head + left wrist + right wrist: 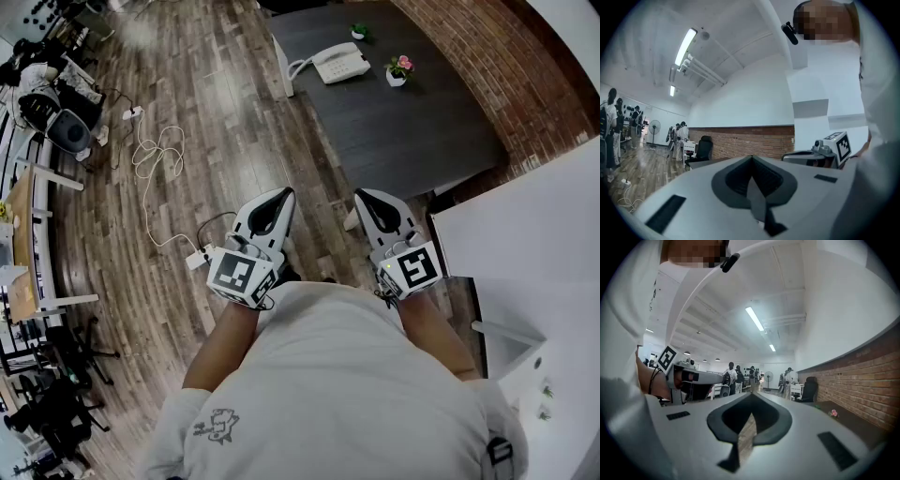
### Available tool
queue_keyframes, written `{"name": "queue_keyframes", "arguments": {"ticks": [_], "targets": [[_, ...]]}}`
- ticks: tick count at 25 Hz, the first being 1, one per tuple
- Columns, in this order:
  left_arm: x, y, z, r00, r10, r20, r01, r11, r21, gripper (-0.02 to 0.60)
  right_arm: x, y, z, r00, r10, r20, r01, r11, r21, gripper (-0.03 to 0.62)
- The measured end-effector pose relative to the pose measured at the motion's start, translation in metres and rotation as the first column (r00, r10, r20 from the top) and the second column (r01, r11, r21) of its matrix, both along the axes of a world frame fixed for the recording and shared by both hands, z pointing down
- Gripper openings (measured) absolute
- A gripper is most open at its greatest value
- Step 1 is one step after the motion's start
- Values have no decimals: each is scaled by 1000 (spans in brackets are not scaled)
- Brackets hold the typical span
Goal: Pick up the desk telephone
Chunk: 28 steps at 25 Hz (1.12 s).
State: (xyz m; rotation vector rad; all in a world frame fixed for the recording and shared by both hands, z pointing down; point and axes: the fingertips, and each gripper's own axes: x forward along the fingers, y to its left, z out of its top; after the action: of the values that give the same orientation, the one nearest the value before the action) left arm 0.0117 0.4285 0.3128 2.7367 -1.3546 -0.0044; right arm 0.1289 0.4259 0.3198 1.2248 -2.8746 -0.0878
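The white desk telephone (339,63) lies at the far end of a dark table (412,131), its coiled cord trailing off the left edge. Both grippers are held level in front of the person's chest, well short of the table. My left gripper (284,193) is shut, its jaws meeting with nothing between them (752,157). My right gripper (361,194) is shut and empty too (752,395). The phone does not show in either gripper view. Each gripper view catches the other gripper at its side.
Two small pots stand on the table: a green plant (359,31) and a pink flower (399,67). A brick wall (469,47) runs behind it. A white cable and power strip (155,150) lie on the wood floor at left. A white counter (525,234) is at right.
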Motion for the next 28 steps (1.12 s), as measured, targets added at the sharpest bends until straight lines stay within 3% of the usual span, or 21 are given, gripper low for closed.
{"name": "queue_keyframes", "arguments": {"ticks": [19,23,26,28], "targets": [[-20,-21,2,999,-47,-4,47,999,4,11,-14,-18,3,1000,-22,-1,22,1000,-3,5],[-35,-30,2,997,-68,-30,69,998,10,11,-29,-23,4,997,-71,-6,71,997,-3,5],[-47,-40,3,995,-89,-45,89,996,4,11,-38,-32,7,998,-57,-11,57,998,-3,6],[-54,-48,3,995,-88,-55,88,996,-3,51,-44,-40,9,999,-46,-11,46,999,-8,16]]}}
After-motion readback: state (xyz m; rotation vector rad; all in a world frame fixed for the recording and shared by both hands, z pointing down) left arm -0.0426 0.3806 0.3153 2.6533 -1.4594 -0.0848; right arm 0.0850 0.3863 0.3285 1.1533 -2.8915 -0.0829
